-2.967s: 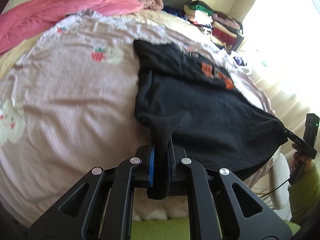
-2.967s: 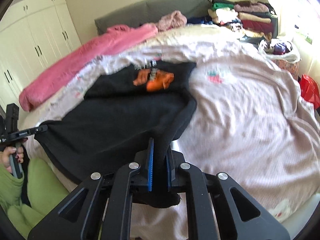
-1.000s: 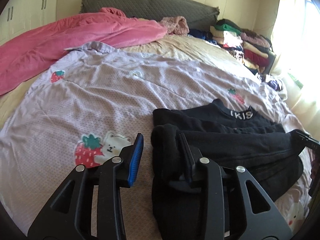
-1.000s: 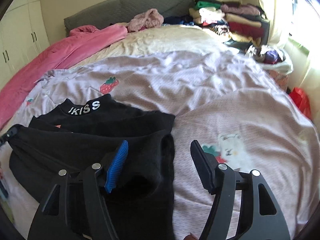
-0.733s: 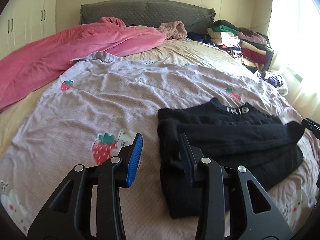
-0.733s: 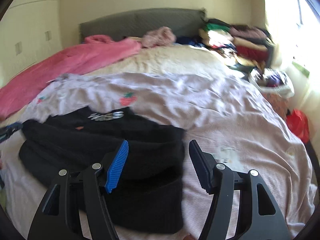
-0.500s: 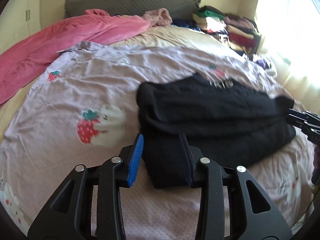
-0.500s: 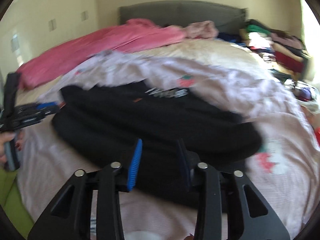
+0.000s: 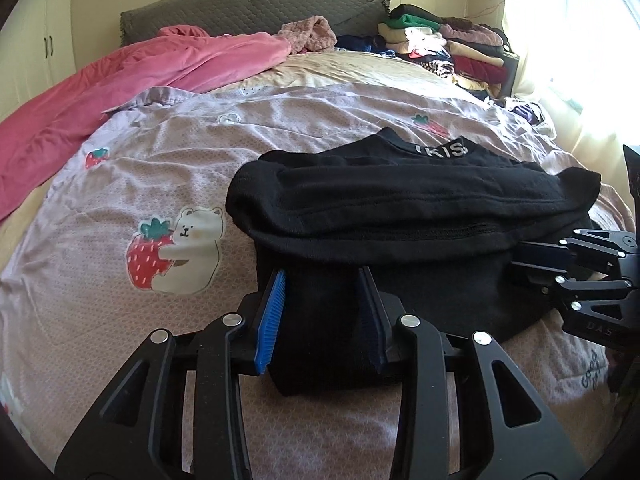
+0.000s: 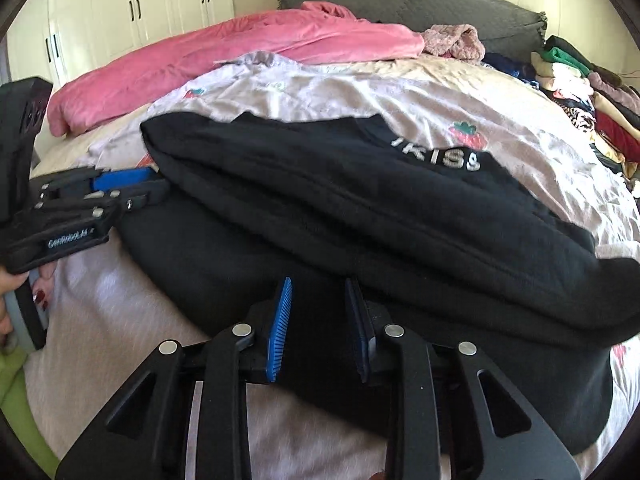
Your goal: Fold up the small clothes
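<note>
The black sweater (image 9: 400,216) lies half-folded on the lilac blanket (image 9: 160,184), just beside its strawberry bear print. The left gripper (image 9: 320,316) has its jaws narrowly apart astride the sweater's near left edge, and the right gripper (image 10: 318,320), whose jaws have just been closing, straddles the near right edge. Neither visibly pinches cloth yet, so both should probably bite deep and evenly before lifting, or the thick folded layers may slip apart.

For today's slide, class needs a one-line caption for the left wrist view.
Left gripper straddles the near corner of a folded black top on a strawberry-print bedspread.
</note>
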`<state>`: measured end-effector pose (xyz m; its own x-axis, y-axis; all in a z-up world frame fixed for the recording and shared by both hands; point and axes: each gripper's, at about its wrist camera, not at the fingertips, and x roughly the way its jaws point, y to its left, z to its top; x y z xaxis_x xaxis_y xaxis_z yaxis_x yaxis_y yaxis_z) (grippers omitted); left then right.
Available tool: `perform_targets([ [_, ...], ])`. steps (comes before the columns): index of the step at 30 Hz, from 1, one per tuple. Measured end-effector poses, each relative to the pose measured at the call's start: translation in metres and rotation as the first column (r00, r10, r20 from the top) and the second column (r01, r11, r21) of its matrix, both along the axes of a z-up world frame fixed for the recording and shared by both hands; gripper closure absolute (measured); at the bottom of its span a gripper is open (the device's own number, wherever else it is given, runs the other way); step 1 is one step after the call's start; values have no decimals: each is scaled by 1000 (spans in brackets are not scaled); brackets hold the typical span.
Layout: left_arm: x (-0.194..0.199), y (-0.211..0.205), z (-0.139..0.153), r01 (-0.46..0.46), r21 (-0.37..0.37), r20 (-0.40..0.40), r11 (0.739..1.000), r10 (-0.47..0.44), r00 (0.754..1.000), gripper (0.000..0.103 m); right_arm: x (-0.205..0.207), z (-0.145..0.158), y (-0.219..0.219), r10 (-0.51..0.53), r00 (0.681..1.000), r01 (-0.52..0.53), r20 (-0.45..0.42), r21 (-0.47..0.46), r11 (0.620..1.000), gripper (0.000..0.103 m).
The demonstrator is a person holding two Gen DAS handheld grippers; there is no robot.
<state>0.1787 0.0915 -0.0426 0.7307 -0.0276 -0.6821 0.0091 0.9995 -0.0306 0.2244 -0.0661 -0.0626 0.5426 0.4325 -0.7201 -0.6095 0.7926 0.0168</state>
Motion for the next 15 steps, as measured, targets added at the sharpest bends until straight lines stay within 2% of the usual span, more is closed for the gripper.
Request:
perform_targets([
  [6,12,3,3,-8,-6,26,1000,8,1000,71,25,8,3,-24,1000,24,13,23,999,78],
  [12,16,4,5,1,-16,29,1000,-1,1000,71,67,19,5,-67,998,67,14,36,997,78],
  [15,20,2,5,-3,-13,26,1000,3,1000,68,86,26,4,-92,996,91,16,43,995,78],
])
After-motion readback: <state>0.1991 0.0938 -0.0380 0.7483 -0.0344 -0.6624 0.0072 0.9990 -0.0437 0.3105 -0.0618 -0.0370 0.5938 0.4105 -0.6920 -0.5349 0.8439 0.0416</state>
